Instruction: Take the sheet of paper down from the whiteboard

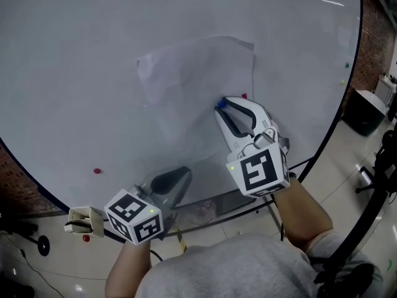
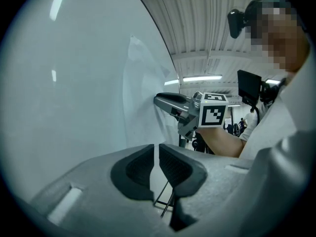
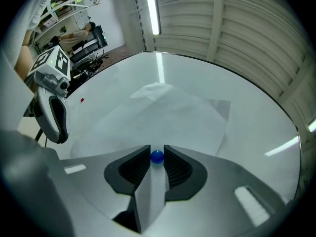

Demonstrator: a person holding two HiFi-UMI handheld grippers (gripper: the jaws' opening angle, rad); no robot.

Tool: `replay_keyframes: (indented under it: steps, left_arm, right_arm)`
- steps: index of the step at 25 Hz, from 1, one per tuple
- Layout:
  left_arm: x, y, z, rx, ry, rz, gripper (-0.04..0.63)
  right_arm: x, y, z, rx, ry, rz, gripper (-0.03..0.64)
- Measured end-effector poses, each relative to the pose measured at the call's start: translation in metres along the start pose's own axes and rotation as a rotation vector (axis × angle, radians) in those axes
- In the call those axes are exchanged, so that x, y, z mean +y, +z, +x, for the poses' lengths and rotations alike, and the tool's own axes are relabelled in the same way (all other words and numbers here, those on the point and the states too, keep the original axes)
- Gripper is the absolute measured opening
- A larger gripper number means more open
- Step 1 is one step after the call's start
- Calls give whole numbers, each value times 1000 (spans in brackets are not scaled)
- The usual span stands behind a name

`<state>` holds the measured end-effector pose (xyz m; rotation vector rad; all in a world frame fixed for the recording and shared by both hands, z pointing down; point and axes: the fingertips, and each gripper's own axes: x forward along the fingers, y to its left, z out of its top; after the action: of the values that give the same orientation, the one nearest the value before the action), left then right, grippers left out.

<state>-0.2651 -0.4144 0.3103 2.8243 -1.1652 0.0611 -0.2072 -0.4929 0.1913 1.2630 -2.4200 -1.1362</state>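
A white sheet of paper (image 1: 198,82) lies against the whiteboard (image 1: 68,73), its top edge curling a little off the surface. My right gripper (image 1: 222,107) is at the sheet's right side, its pads shut on a small blue magnet (image 3: 157,156) that sits on the paper (image 3: 168,112). A red magnet (image 1: 244,95) shows just past it. My left gripper (image 1: 183,174) hangs lower, by the sheet's bottom end. Its jaws stand a narrow slit apart with nothing between them (image 2: 158,149). In the left gripper view the paper (image 2: 143,83) hangs ahead, with the right gripper (image 2: 163,100) beside it.
A further red magnet (image 1: 97,171) sticks to the board at lower left, and small green ones (image 1: 346,65) near its right edge. An eraser (image 1: 84,221) sits on the board's ledge. A black bin (image 1: 365,110) and a dark stand (image 1: 372,197) are on the floor at right.
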Motion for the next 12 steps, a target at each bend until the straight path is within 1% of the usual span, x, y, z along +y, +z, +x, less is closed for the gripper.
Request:
replay_keyframes:
  steps: [2,5,10,12]
  left_arm:
    - [3,3,-3,-3,17,17,30]
    - [10,9,-9,-20,48,37,73]
    - [22,23,-17,-43,101,73,122]
    - [28,24,-17,-42,122,72,147]
  right_arm:
    - [0,-1,1,0,-11,-8,78]
    - [-1,-1,1,-4,-16,-2,83]
    - [0,0,1,-9,-2,22,86]
    - [0,0,1,-3,4,16,86]
